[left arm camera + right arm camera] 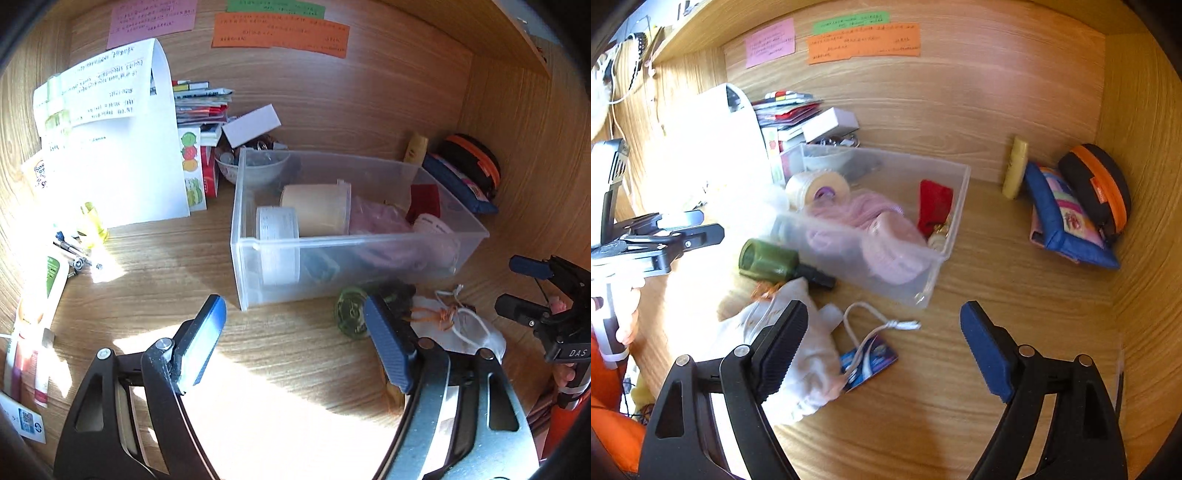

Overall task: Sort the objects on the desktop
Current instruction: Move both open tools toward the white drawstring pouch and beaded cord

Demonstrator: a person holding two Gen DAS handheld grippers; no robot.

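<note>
Lettering "DAS" marks the right claw; the notes on the back wall stay illegible. Both claws, left included, hang spread and empty above the counter, with the clear bin of oddments beyond them.

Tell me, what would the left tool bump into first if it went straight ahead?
Probably the clear plastic bin. The left tool is open and points at its near wall, with only bare desk between, though depth is hard to judge.

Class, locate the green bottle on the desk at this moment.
The green bottle lies on its side against the clear bin's front wall, left of centre in the right wrist view, just behind the white drawstring pouch.
</note>
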